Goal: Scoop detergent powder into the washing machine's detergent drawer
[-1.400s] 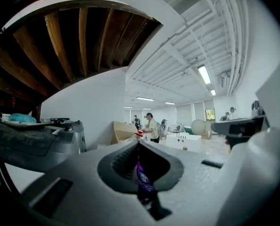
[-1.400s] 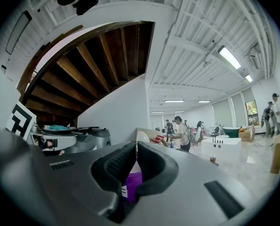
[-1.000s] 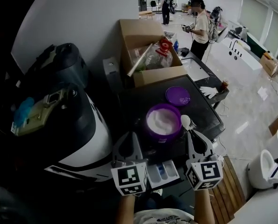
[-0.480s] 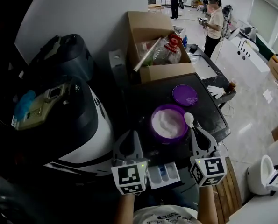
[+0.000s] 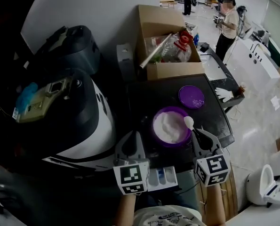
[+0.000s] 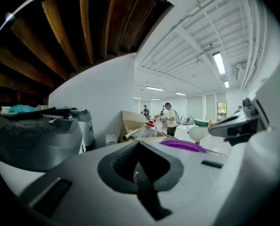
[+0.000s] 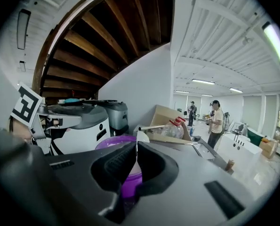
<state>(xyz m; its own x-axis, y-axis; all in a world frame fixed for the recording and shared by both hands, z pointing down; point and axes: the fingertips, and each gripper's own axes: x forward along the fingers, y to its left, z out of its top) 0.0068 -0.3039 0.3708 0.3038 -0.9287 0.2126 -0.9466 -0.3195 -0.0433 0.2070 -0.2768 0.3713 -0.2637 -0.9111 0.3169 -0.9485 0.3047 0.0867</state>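
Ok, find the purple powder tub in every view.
Head view: purple tub at centre, powder inside.
Left gripper view: its rim right of centre.
Right gripper view: left of centre, behind the jaws gripping the spoon.
Landmark: cardboard box behind it in all three.

No lettering, brand, number or sign can be read anywhere. Only black-and-white square marker patterns, without letters, are borne by the left gripper and the right gripper.
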